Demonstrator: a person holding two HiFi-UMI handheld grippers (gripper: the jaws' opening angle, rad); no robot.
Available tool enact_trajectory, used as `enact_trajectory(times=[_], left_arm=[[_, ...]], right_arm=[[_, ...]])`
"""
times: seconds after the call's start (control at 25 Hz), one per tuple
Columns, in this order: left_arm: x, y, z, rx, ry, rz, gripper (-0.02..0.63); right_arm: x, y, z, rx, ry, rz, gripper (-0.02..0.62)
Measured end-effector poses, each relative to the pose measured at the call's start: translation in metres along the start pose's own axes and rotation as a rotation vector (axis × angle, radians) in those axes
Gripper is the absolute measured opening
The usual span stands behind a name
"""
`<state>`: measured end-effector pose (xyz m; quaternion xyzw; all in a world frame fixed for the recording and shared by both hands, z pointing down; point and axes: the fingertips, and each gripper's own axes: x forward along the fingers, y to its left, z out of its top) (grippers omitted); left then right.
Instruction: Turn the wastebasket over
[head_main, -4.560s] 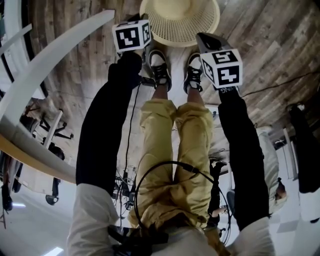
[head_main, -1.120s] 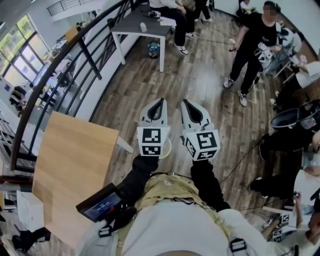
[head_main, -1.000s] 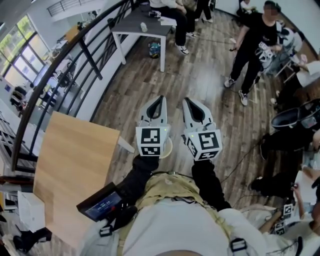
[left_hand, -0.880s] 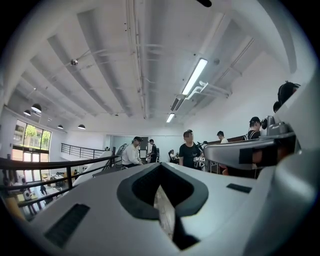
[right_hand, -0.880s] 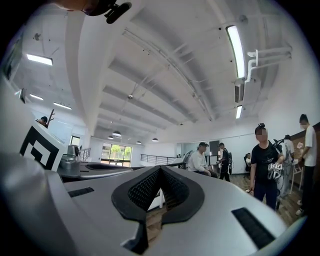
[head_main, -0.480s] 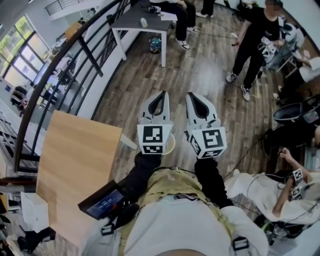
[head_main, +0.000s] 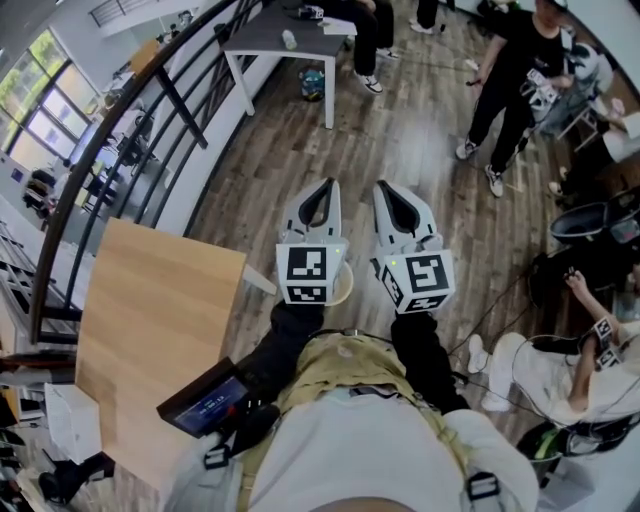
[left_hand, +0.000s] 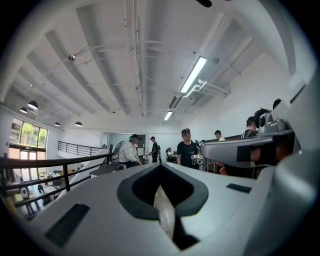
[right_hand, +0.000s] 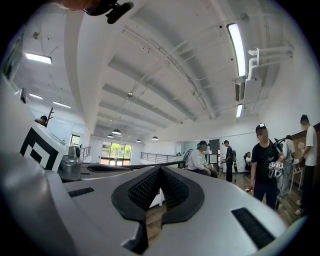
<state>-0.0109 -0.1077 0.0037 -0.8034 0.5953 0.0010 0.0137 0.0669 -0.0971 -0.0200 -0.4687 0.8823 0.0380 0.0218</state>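
Left gripper and right gripper are hovering level, jaws closed and empty, probably idling above the wastebasket.

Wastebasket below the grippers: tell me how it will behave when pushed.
Only a cream curved edge of the wastebasket shows, so these are guesses. It looks thin, so probably light. The curve suggests a round body, apt to roll once tipped. On the wooden floor it may slide.

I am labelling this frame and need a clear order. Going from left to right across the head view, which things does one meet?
Wooden tabletop → left gripper → right gripper → standing person in black.
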Motion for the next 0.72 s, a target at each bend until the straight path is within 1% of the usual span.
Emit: enact_trajectory(times=[0.32, 0.72], left_arm=[[0.0052, -0.0008, -0.0030, 0.000, 0.008, -0.016, 0.002], [0.0092, -0.0065, -0.0033, 0.007, 0.010, -0.035, 0.002]], right_arm=[[0.0022, -0.0067, -0.0059, 0.013, 0.012, -0.015, 0.018], [0.0053, -0.0037, -0.0081, 0.009, 0.022, -0.001, 0.018]])
